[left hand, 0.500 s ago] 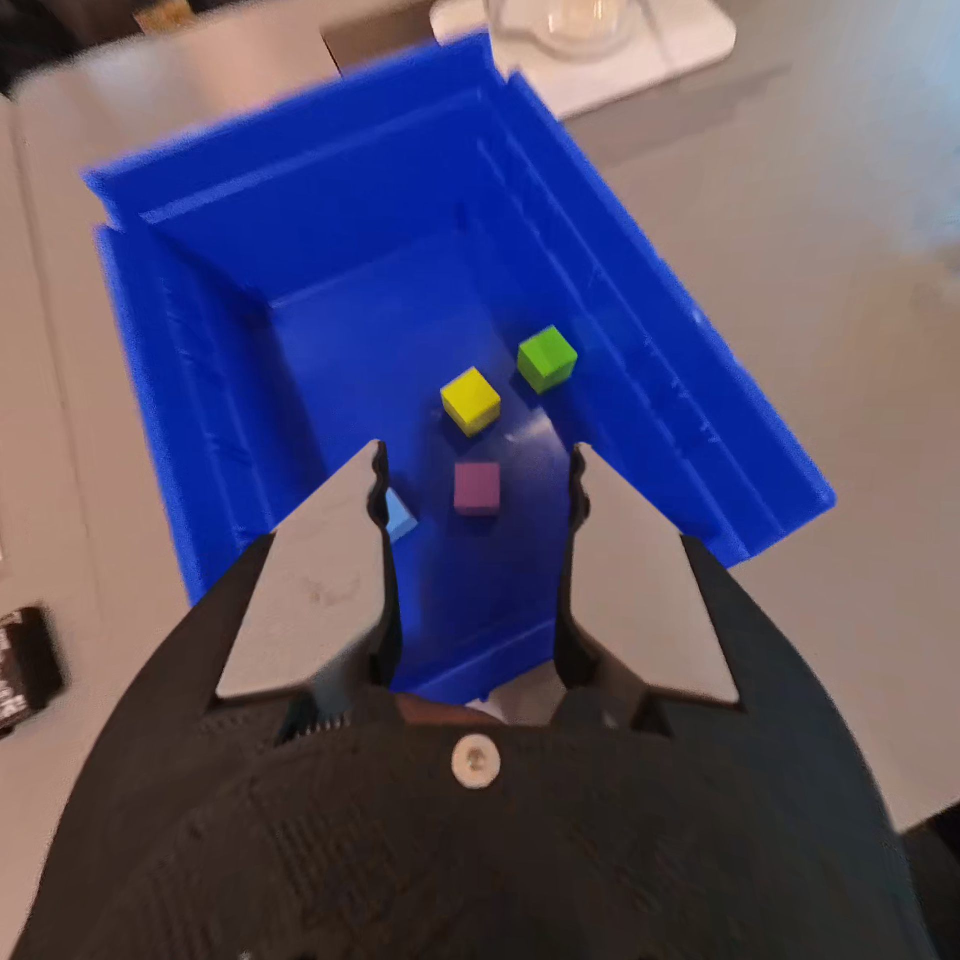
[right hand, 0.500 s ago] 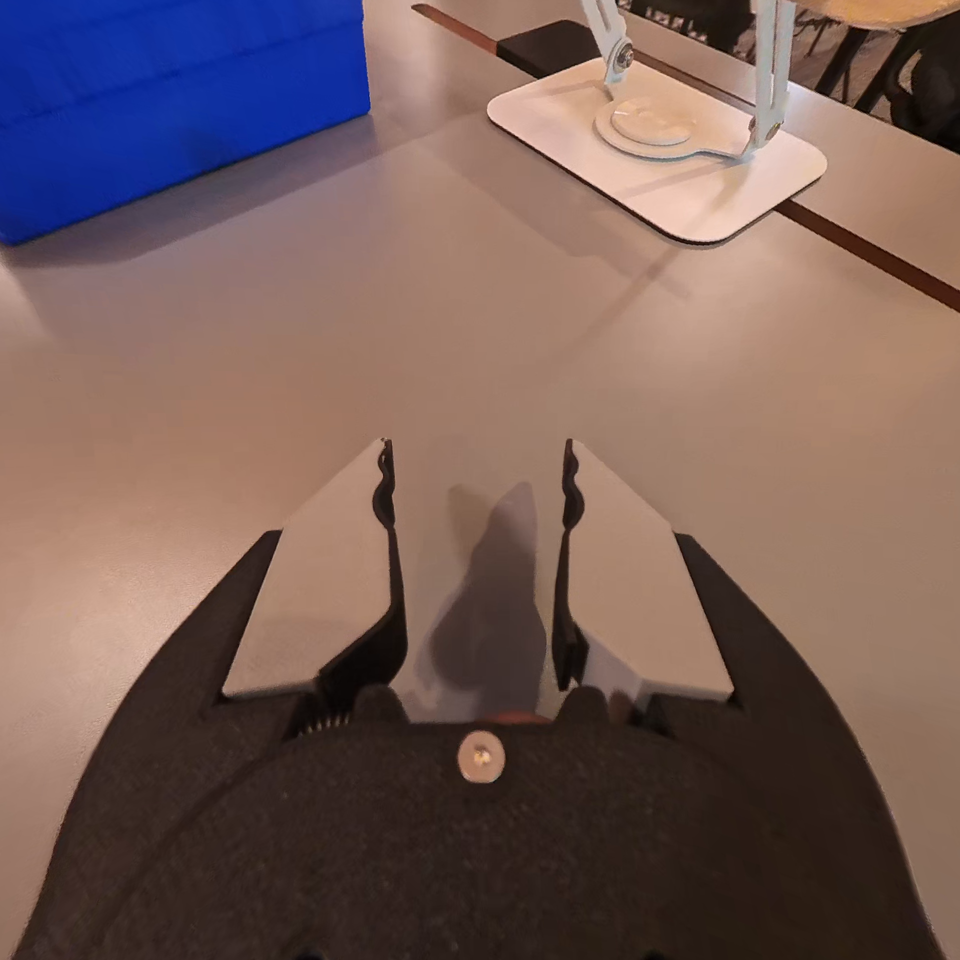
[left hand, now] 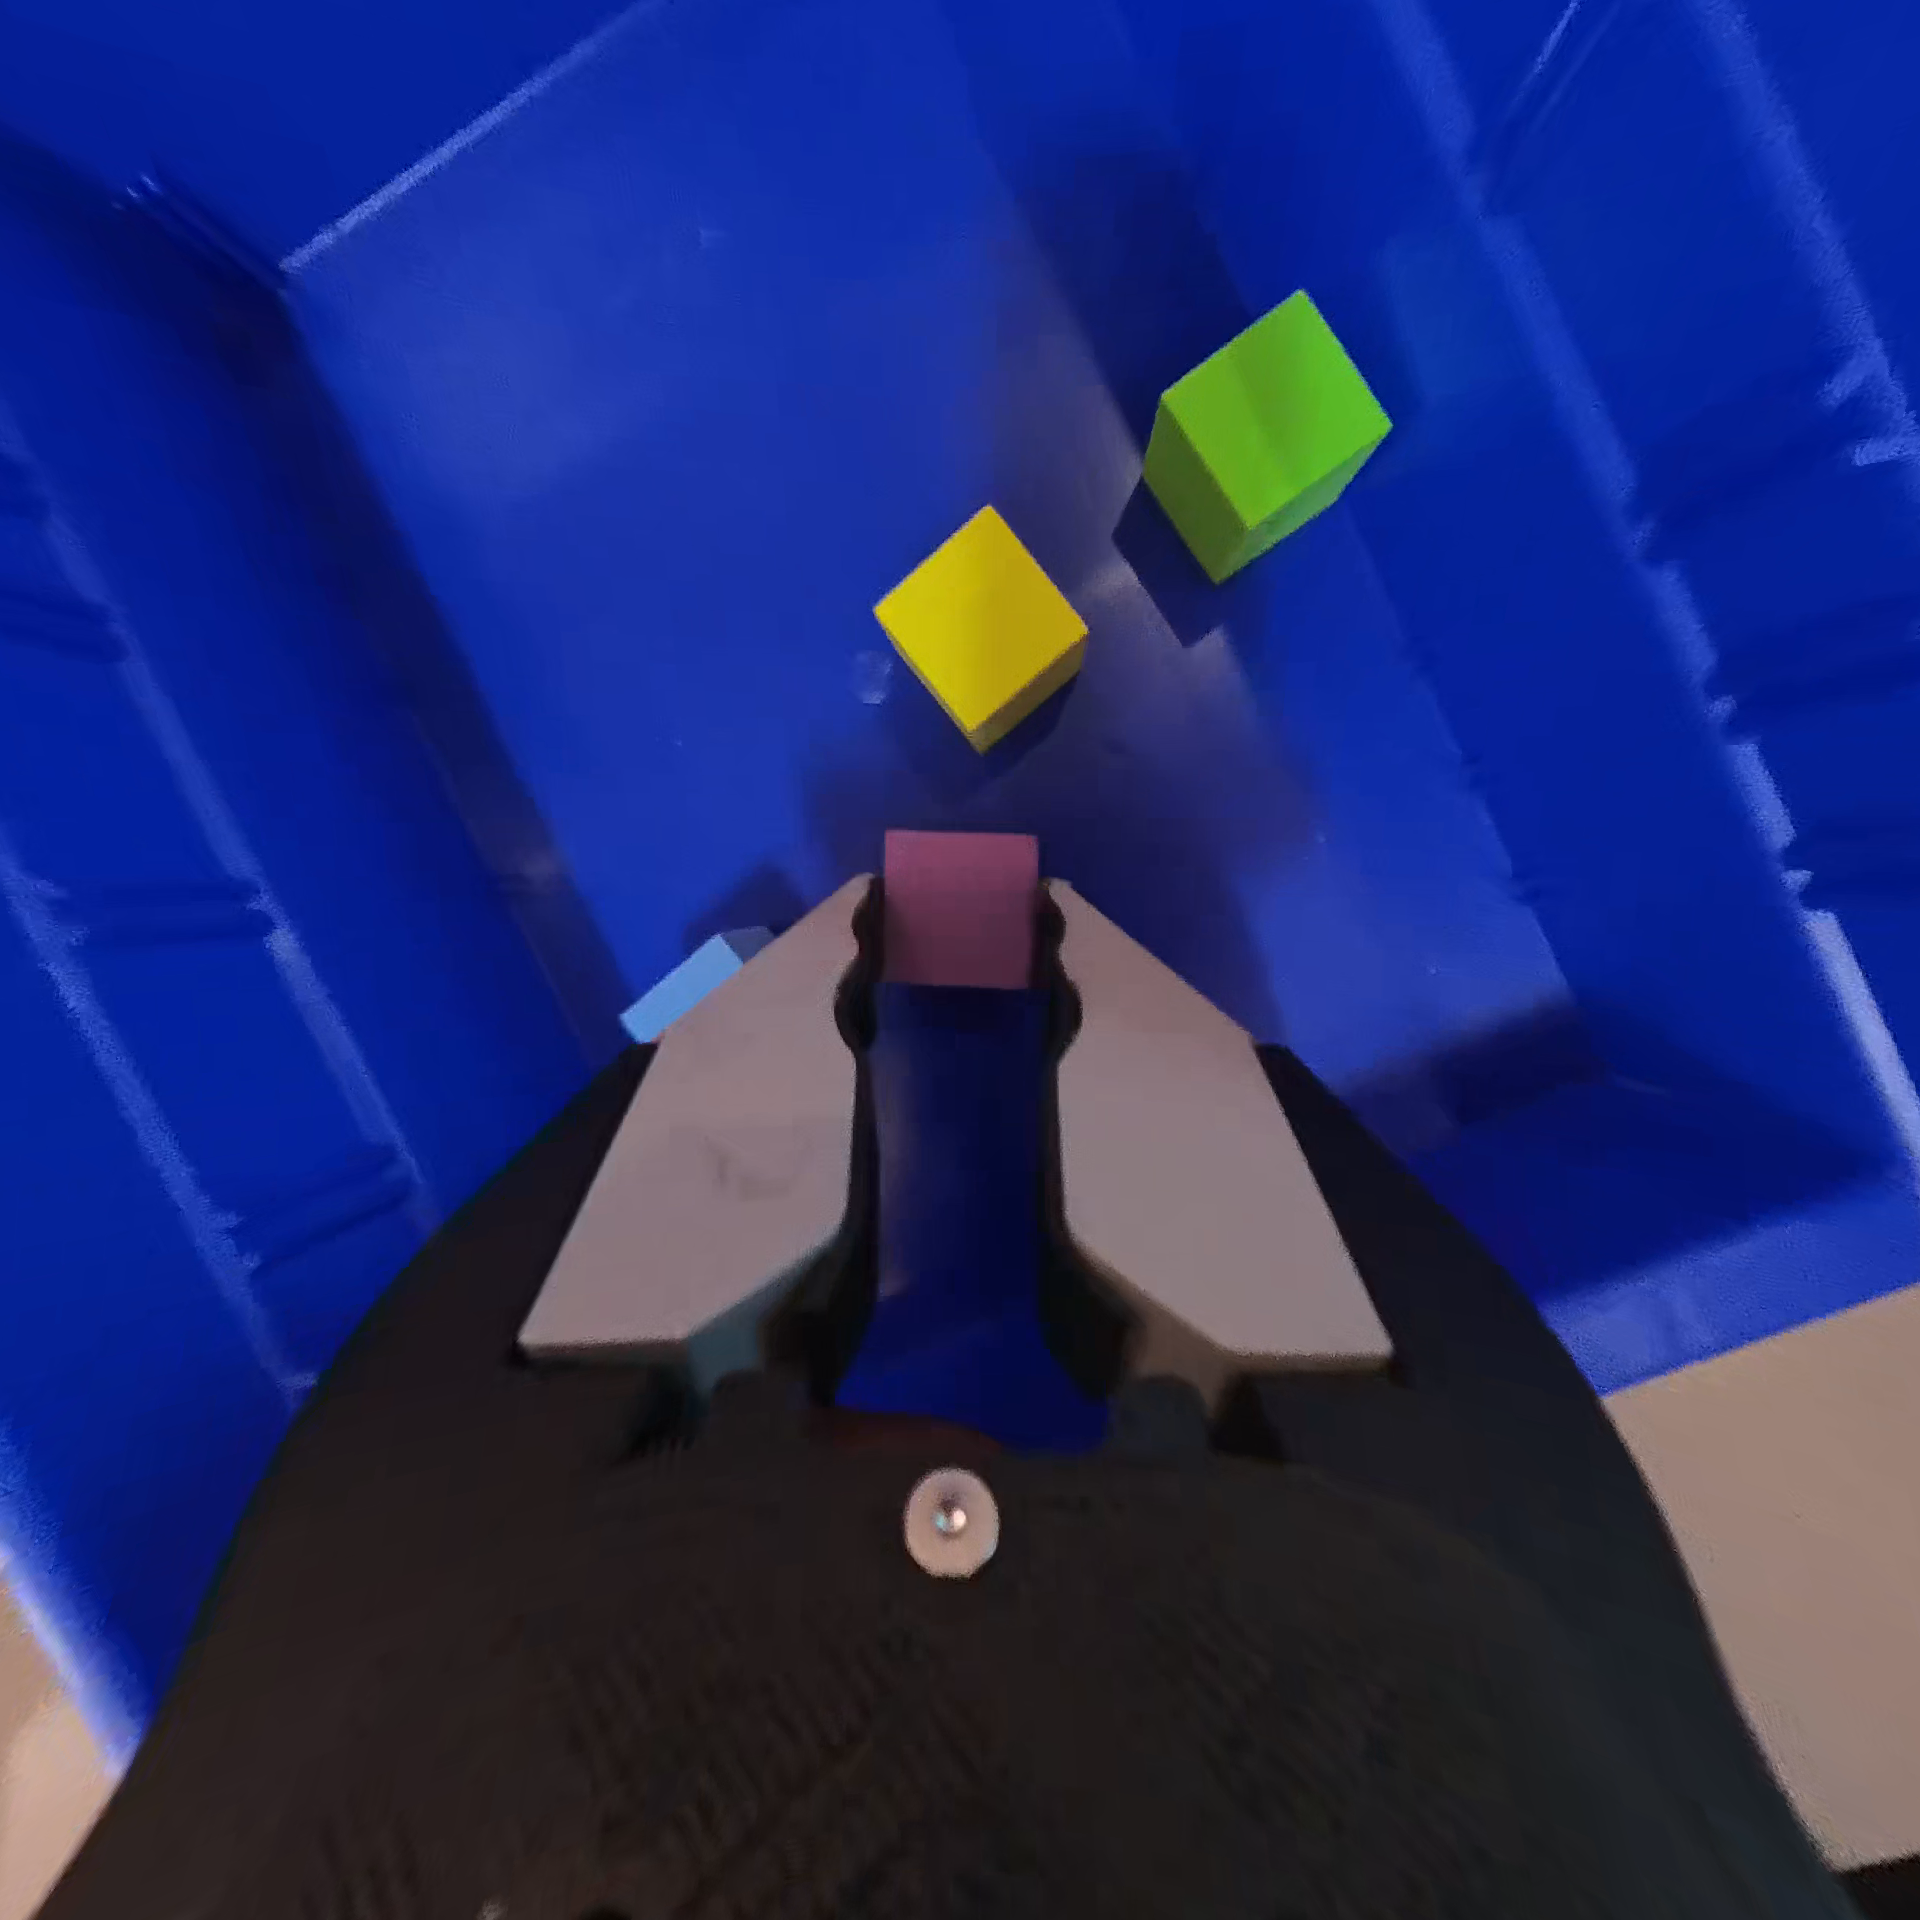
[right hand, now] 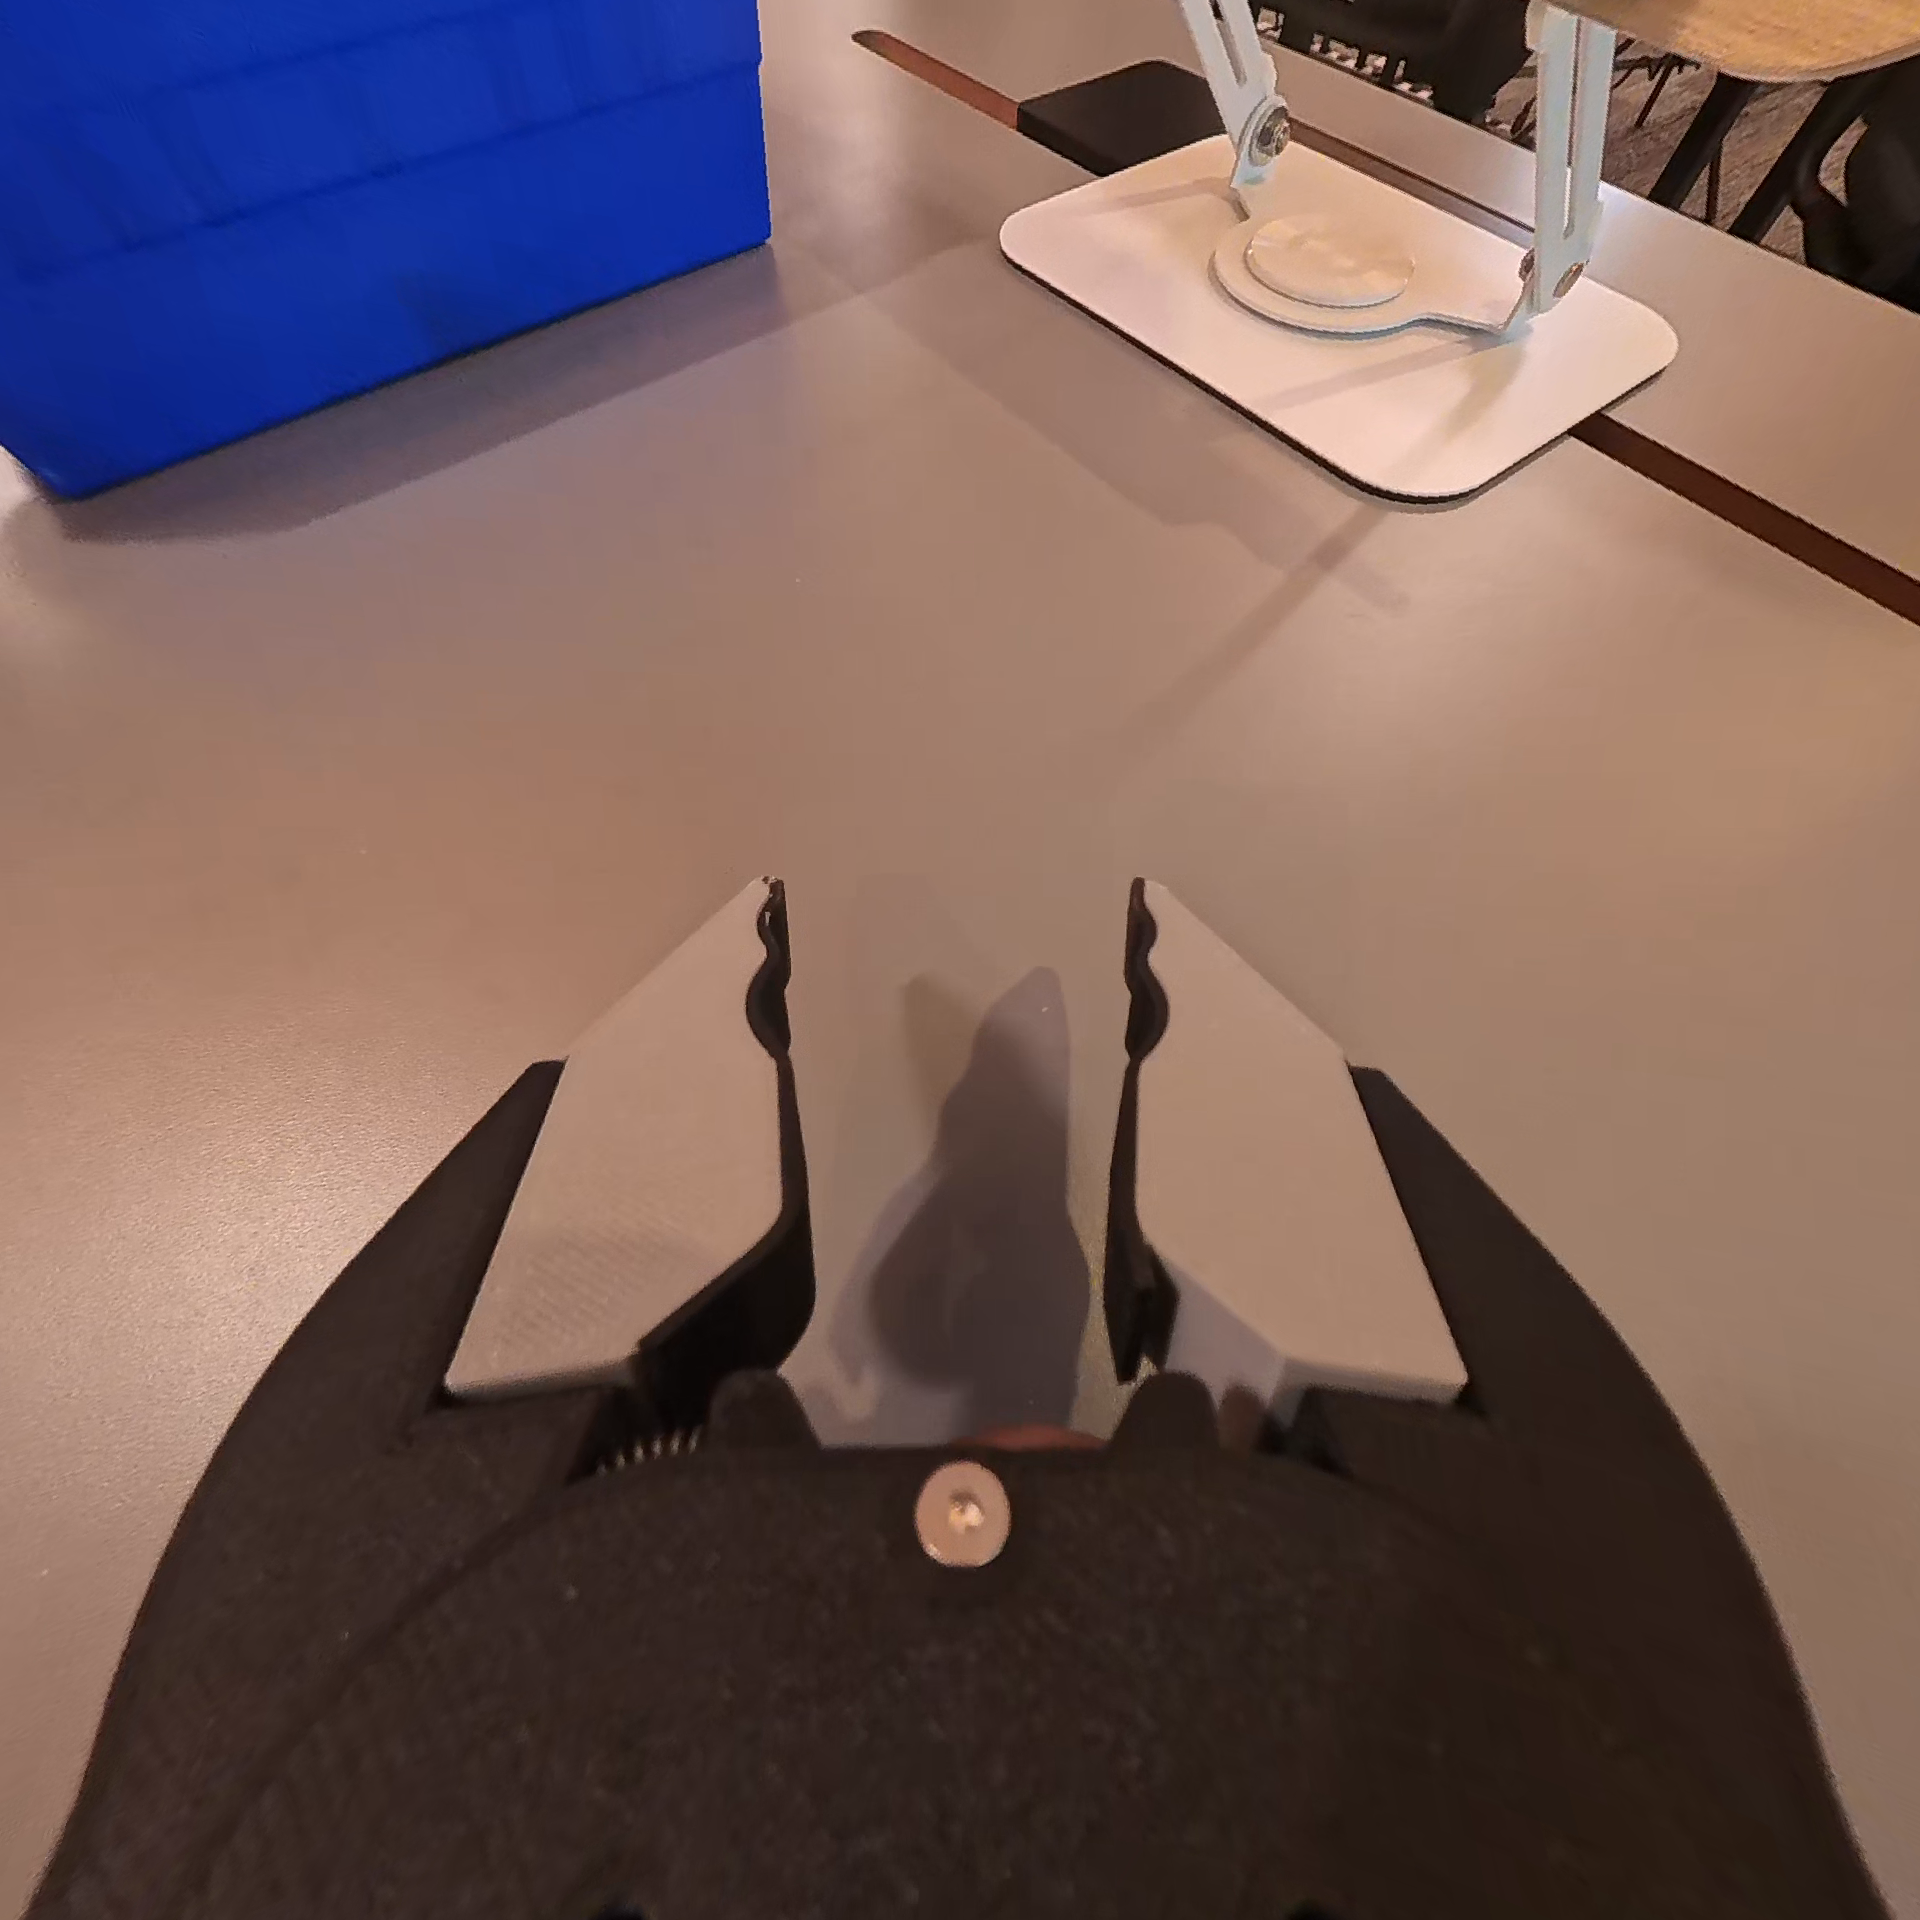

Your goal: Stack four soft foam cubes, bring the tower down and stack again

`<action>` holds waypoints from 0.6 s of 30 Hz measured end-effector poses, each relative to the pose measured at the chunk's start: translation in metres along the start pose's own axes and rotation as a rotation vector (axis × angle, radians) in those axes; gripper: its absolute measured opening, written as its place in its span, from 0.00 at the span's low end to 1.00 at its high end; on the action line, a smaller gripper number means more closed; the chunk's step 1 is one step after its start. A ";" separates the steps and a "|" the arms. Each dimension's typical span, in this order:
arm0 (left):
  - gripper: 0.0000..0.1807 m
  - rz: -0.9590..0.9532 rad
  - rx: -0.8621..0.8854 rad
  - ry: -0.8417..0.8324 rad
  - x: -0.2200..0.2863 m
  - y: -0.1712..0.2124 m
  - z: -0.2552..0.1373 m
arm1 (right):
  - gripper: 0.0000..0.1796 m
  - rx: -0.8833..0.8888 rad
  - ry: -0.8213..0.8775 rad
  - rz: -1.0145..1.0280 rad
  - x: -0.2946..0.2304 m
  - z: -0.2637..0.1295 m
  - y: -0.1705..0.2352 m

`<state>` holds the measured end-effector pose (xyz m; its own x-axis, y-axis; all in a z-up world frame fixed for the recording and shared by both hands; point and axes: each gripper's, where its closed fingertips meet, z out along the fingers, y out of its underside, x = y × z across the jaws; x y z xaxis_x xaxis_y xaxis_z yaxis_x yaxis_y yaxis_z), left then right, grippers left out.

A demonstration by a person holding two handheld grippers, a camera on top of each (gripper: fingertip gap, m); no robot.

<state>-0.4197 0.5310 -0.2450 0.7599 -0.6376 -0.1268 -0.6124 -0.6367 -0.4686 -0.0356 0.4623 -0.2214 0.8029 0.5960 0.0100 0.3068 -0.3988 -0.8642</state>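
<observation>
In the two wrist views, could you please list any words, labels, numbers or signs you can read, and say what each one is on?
None: no writing shows in either view.
Purple cube, yellow cube, green cube, light blue cube: plain faces.
Blue bin: bare plastic.
White stand base and both grippers: unmarked.

Left gripper point(left hand: 958, 896) is down inside the blue plastic bin point(left hand: 520, 520), fingertips pinching the purple foam cube point(left hand: 960, 906). Yellow foam cube point(left hand: 982, 627) sits just past it, green foam cube point(left hand: 1262, 436) further right, light blue foam cube point(left hand: 686, 982) peeking out beside the left finger.
</observation>
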 end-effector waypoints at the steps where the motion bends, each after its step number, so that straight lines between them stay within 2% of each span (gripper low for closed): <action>1: 0.15 0.011 0.020 -0.030 -0.003 -0.004 -0.004 | 0.35 0.001 -0.001 0.000 0.000 0.000 0.000; 4: 0.15 0.034 0.160 -0.167 -0.015 -0.033 -0.036 | 0.35 0.001 -0.004 -0.001 -0.001 0.000 0.000; 6: 0.15 0.057 0.362 -0.232 -0.007 -0.072 -0.075 | 0.35 -0.003 -0.004 -0.003 -0.001 0.001 0.000; 9: 0.14 0.148 0.660 -0.184 0.053 -0.133 -0.135 | 0.35 -0.004 -0.002 -0.006 -0.001 0.002 0.000; 12: 0.14 0.299 0.793 -0.112 0.138 -0.172 -0.163 | 0.35 0.000 0.007 -0.007 0.000 0.001 0.000; 15: 0.14 0.402 0.879 0.010 0.221 -0.195 -0.159 | 0.35 0.014 0.020 0.000 0.004 -0.002 -0.002; 18: 0.14 0.418 0.887 0.114 0.271 -0.211 -0.119 | 0.34 0.049 0.027 0.009 0.008 -0.006 -0.007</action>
<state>-0.1106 0.4402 -0.0765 0.4654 -0.8050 -0.3680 -0.4056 0.1757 -0.8970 -0.0284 0.4655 -0.2123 0.8190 0.5736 0.0151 0.2746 -0.3688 -0.8880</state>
